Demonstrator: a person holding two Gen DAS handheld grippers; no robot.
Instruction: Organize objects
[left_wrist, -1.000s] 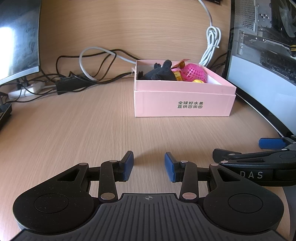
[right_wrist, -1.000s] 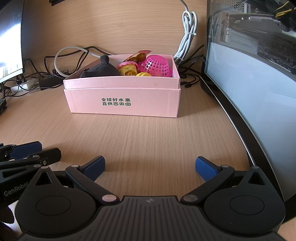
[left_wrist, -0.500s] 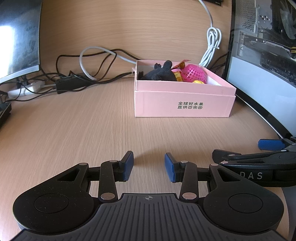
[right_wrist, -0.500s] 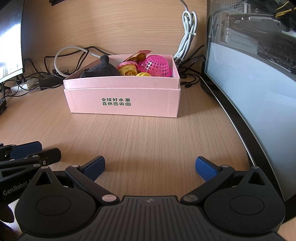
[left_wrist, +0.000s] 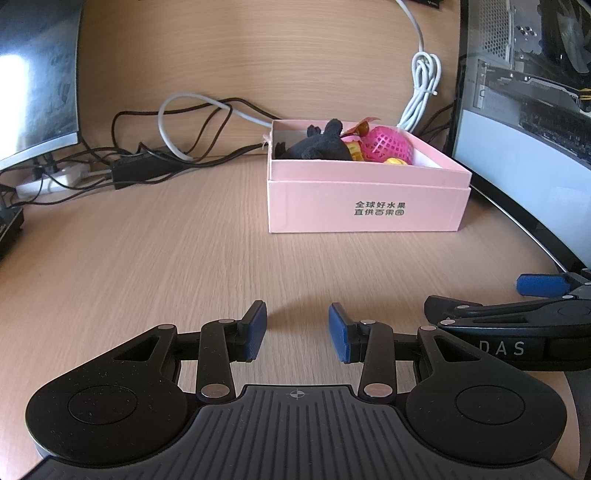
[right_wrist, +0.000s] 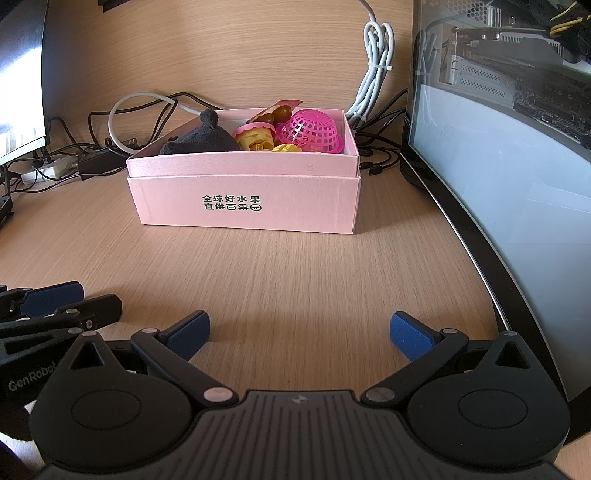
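A pink cardboard box (left_wrist: 369, 206) (right_wrist: 243, 206) stands on the wooden desk ahead of both grippers. Inside lie a black plush toy (left_wrist: 317, 146) (right_wrist: 201, 138), a pink mesh basket (left_wrist: 388, 144) (right_wrist: 312, 131), yellow toy pieces (right_wrist: 258, 138) and a brown snack packet (right_wrist: 275, 112). My left gripper (left_wrist: 297, 330) is open and empty, low over the desk well short of the box. My right gripper (right_wrist: 299, 334) is open wide and empty, beside the left one; it shows at the right of the left wrist view (left_wrist: 532, 295).
A curved monitor (right_wrist: 498, 184) runs along the right side. Another monitor (left_wrist: 33, 85) stands at the far left. Tangled cables and a power strip (left_wrist: 133, 166) lie along the back wall. A bundled white cable (right_wrist: 376, 74) hangs behind the box.
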